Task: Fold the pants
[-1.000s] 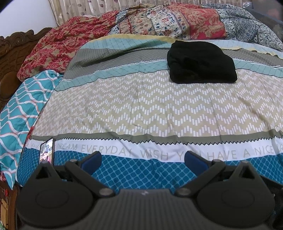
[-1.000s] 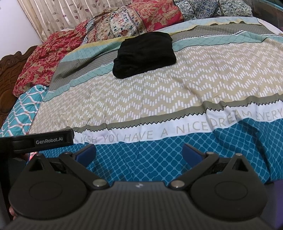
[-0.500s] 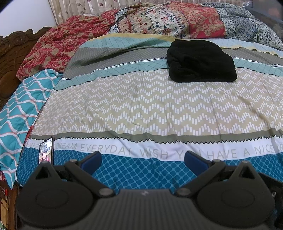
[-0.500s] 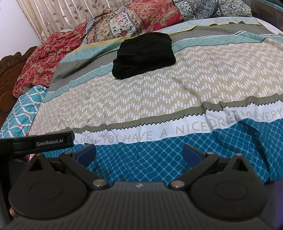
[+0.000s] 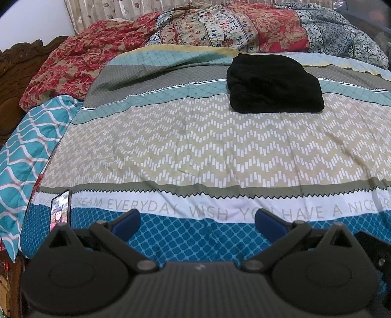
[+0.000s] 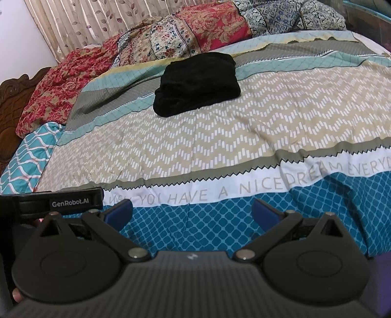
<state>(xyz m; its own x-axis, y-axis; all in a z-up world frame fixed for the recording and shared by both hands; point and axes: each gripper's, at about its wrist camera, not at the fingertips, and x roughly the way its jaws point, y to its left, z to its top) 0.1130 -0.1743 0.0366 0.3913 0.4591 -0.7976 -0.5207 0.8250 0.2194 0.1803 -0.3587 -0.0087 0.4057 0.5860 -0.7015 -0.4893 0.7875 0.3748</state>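
Lying on the bed (image 5: 195, 151), the black pants (image 5: 273, 85) are gathered into a compact, thick bundle — roughly rectangular, with a rounded far end and soft creased layers stacked along the side nearest the carved wooden headboard (image 5: 14, 71). The cloth is dark and matte, so little of its seams or waistband can be made out; whether the fold is neat on the hidden side cannot be told. The bundle rests on the bedsheet where its grey band, teal band and beige zigzag band meet, just in front of the heap of floral quilts (image 5: 232, 27) that runs along the far side of the bed. From the right wrist view the pants (image 6: 198, 83) show the same squat shape, with a rolled edge along the front. Both tools are well apart from the pants, over the blue-patterned near edge of the bed beyond the white band of lettering. The left tool (image 5: 198, 219) is released, its blue pads spread wide with nothing between them; the right tool (image 6: 191, 210) is likewise released and empty. A phone (image 5: 59, 210) with a lit screen lies on the bed's near corner on the headboard side, beside a teal wave-patterned blanket (image 5: 27, 146) that hangs off that side. A curtain (image 6: 97, 22) with a leaf print hangs behind the quilts.
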